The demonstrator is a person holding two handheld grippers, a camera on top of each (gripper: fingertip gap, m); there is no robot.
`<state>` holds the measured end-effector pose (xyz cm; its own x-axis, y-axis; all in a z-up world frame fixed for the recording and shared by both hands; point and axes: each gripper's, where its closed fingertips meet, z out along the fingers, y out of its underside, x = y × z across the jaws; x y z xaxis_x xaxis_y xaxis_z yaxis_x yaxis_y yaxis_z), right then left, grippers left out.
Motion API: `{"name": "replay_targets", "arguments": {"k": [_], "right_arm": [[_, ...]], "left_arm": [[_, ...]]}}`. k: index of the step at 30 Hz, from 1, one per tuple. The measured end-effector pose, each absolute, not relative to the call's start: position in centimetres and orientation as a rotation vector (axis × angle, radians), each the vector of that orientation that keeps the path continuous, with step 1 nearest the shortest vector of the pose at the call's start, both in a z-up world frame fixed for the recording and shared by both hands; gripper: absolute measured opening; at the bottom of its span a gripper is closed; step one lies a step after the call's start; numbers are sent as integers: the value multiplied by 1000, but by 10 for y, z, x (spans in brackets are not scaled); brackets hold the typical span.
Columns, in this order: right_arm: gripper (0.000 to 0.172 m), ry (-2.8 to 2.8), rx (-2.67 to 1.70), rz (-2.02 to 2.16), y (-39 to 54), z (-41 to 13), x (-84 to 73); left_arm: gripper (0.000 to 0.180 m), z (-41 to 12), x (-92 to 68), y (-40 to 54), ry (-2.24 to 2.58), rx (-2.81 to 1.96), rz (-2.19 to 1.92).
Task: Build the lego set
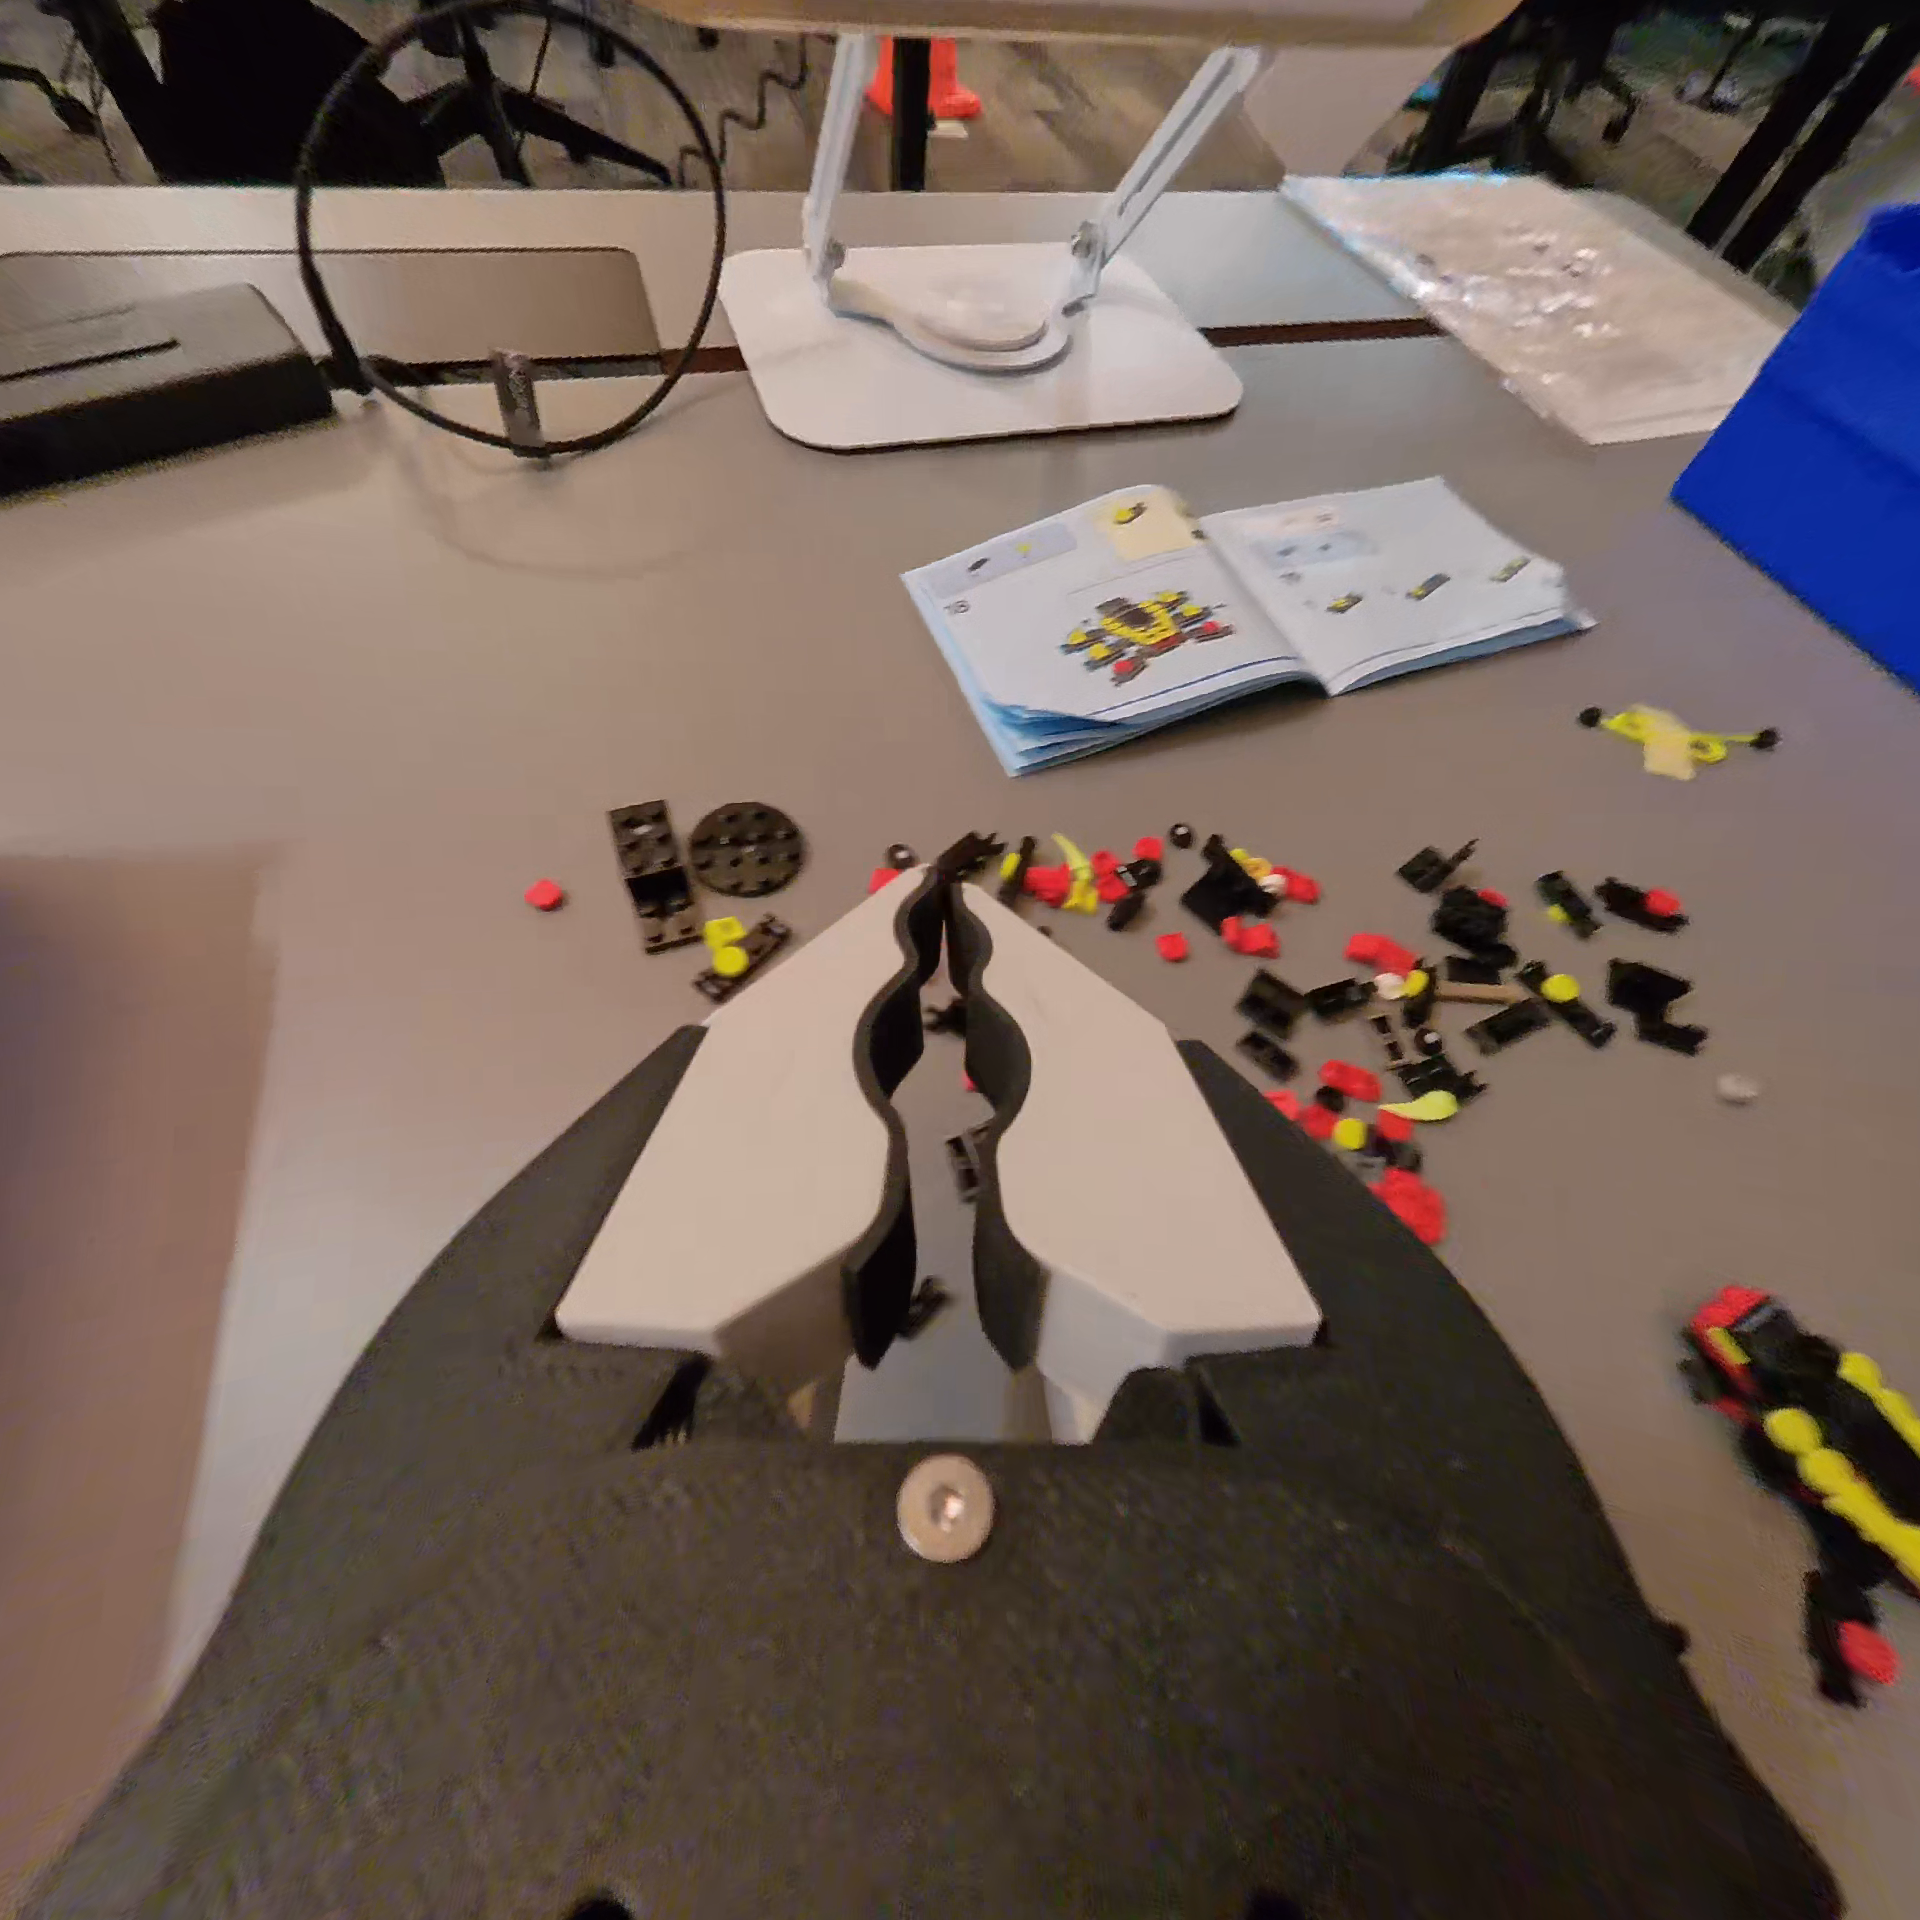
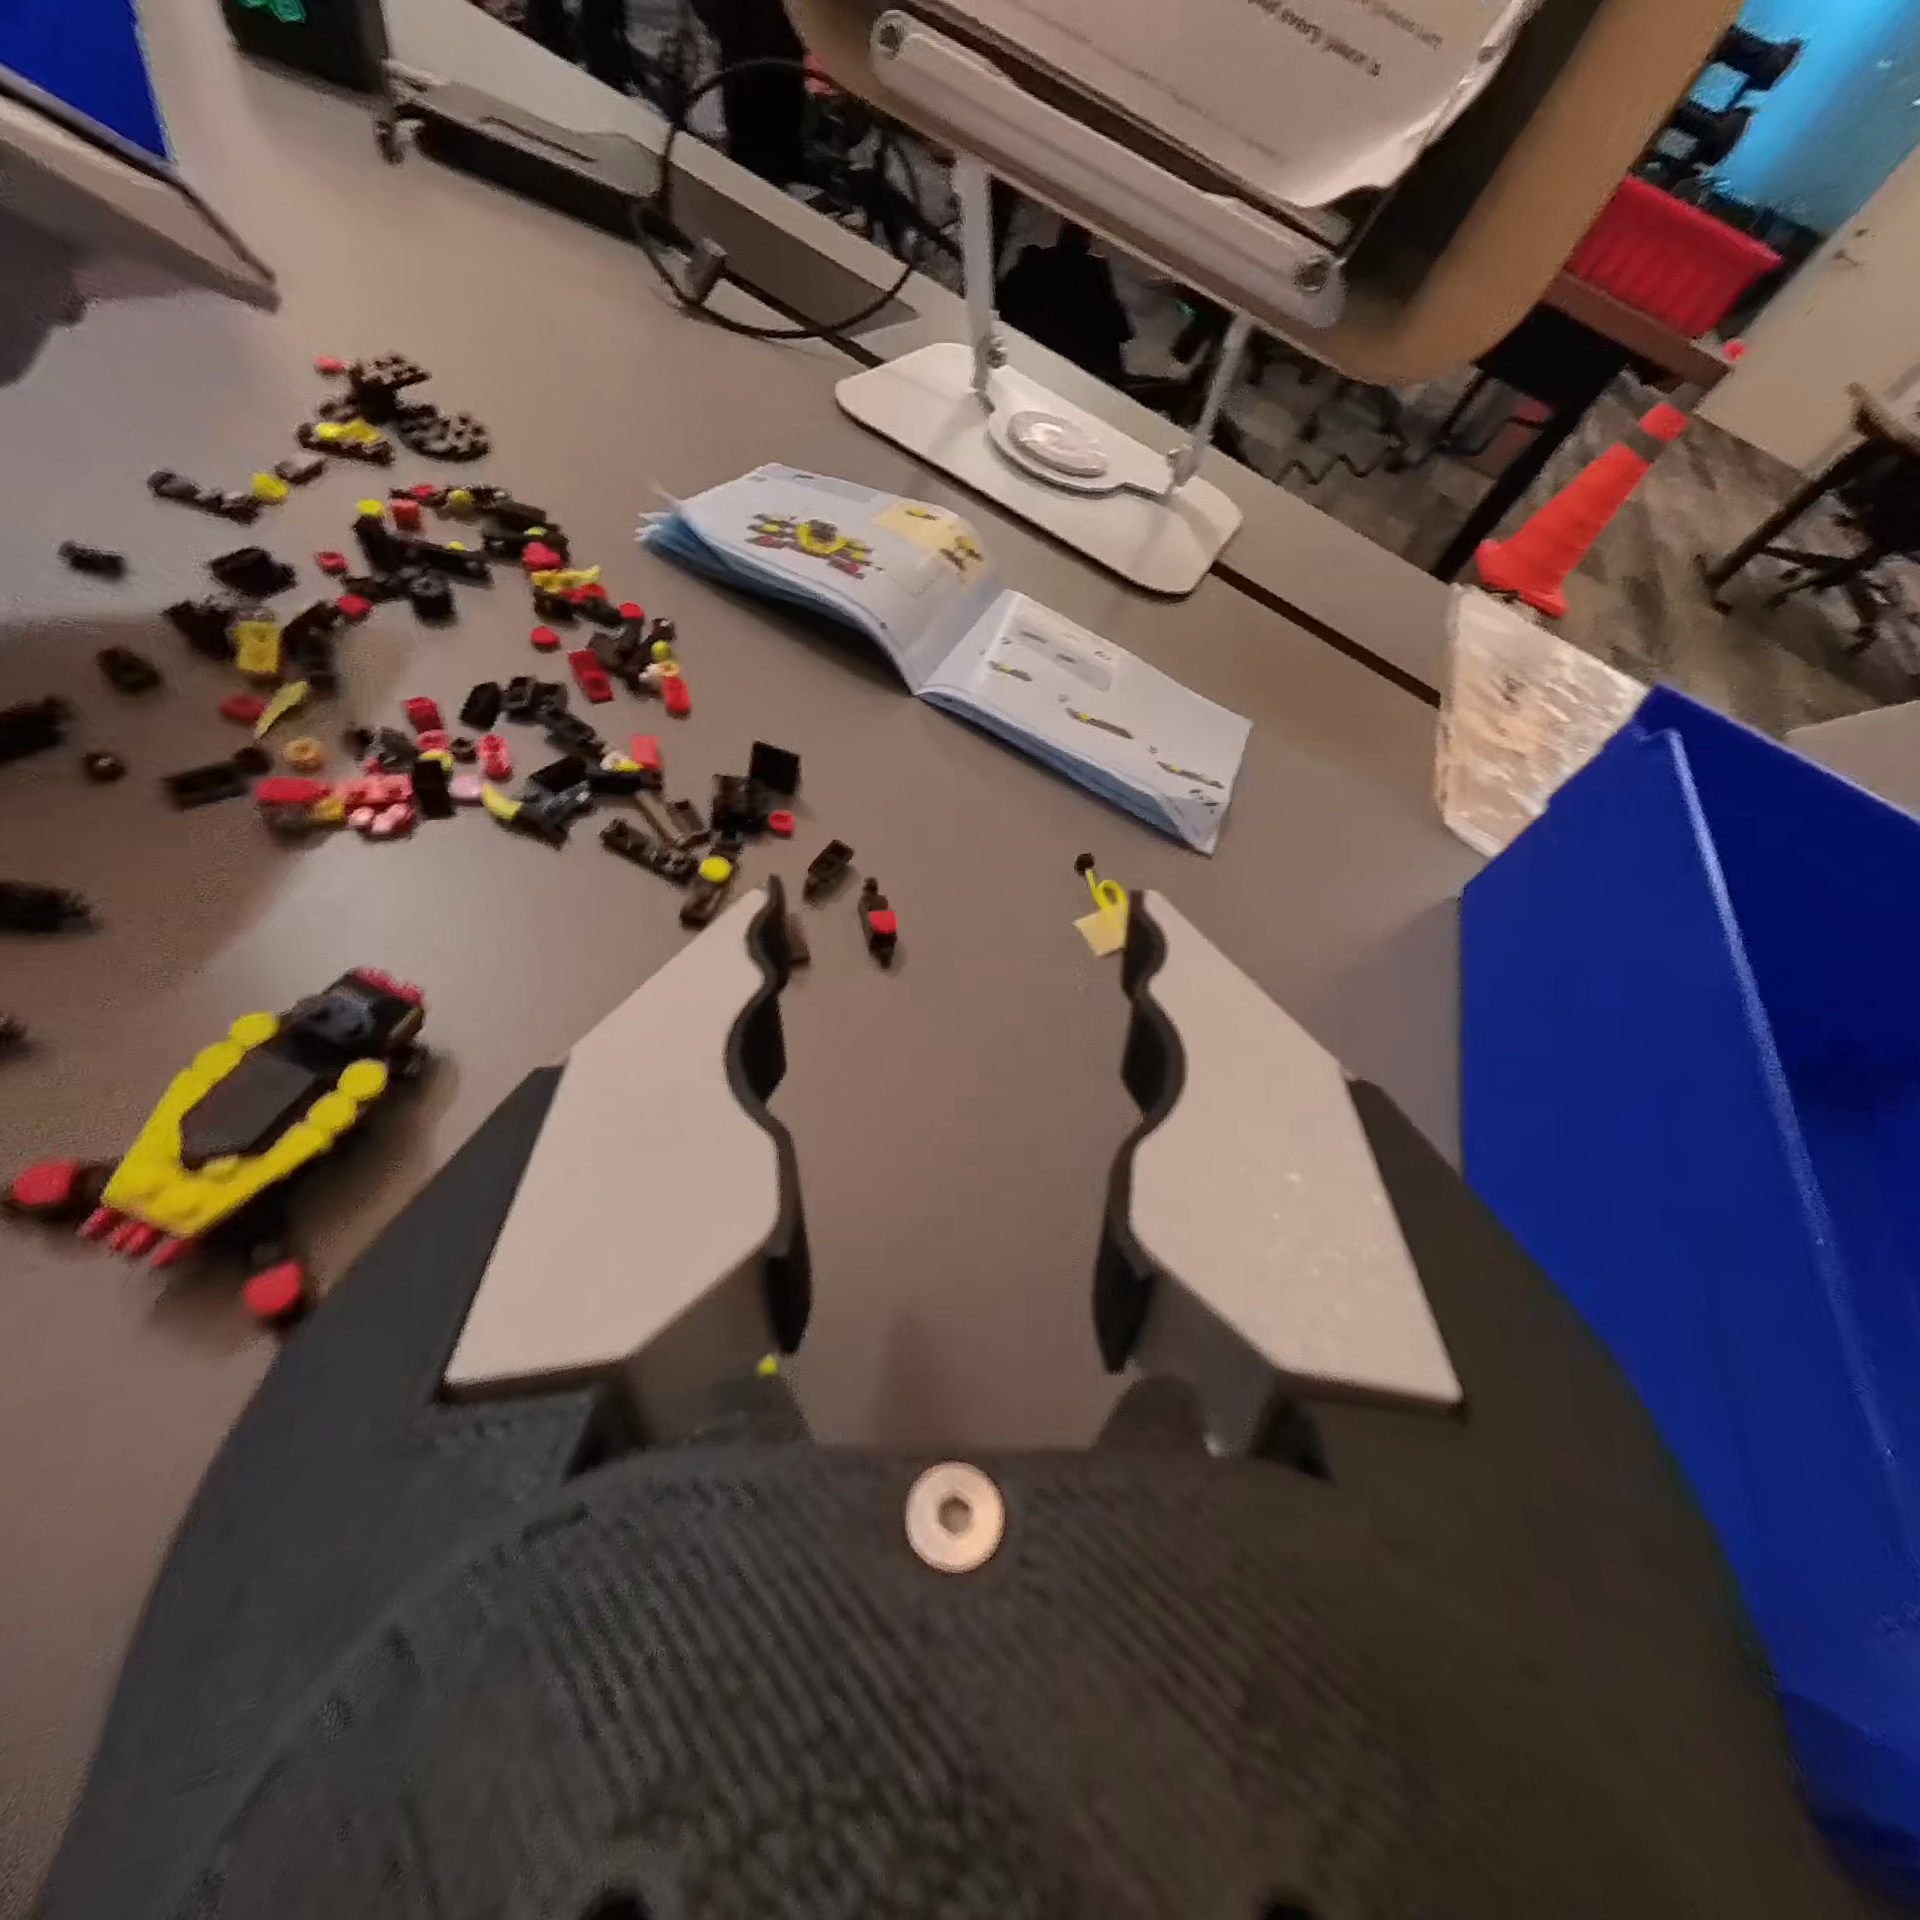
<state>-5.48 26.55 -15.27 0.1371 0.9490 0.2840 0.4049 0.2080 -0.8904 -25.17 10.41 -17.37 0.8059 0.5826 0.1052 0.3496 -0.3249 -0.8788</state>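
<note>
The left gripper [image 1: 943, 883] has its grey fingers with black wavy pads brought together at the tips, and nothing plain shows between them; a small black spiky brick piece [image 1: 971, 854] lies just past the tips, though the blur makes it hard to tell whether it touches them. Around it a scatter of small black, red and yellow toy bricks [image 1: 1351, 987] spreads over the grey table top [image 1: 416, 675]. To the left of the tips lie a round black studded plate [image 1: 745, 848] and a black rectangular brick [image 1: 651, 871], with a lone red stud [image 1: 543, 894] beyond them.

The right gripper [image 2: 951, 914] stands wide open above bare table, gripping nothing. A pale yellow brick piece with a bright yellow loop and black knob [image 2: 1101, 914] lies just beside its right fingertip [image 2: 1148, 914]. Near the left fingertip lies a small black piece with a red stud [image 2: 880, 923], and beside that a small black brick [image 2: 828, 868].

A part-built yellow, black and red brick model [image 2: 249, 1112] rests on the table to the left of this gripper. An open light-blue instruction booklet [image 2: 935, 623] lies farther ahead, before the flat white base of a stand [image 2: 1039, 468]. A deep blue plastic bin [image 2: 1683, 1143] sits close on the right, and a crinkled clear plastic bag [image 2: 1517, 717] lies behind it.
</note>
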Motion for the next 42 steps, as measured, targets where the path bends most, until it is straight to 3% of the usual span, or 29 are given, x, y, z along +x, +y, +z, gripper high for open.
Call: {"name": "replay_targets", "arguments": {"k": [4, 9, 15, 29, 32, 35, 42], "right_arm": [[78, -1320, -1488, 774, 270, -141, -72], [67, -1230, -1512, 921, 272, -122, -93], [81, -1050, -1500, 947, 300, -98, -91], [80, -1246, -1626, 1035, 258, -144, -84], [79, -1407, -1549, 962, 240, -153, -84], [76, -1467, -1440, 754, 248, -156, -77], [73, -1517, -1384, 798, 220, -156, -83]], "left_arm": [[0, -168, -242, 114, -726, -1903, 292], [0, -173, -241, 113, -741, -1903, 247], [0, -170, -246, 106, -773, -1872, 234], [0, -193, -223, 102, -754, -2029, 137], [0, -203, -222, 92, -638, -2206, 295], [0, -201, -252, 67, -530, -2314, 711], [0, -212, -271, 34, -335, -2507, 1224]]}}
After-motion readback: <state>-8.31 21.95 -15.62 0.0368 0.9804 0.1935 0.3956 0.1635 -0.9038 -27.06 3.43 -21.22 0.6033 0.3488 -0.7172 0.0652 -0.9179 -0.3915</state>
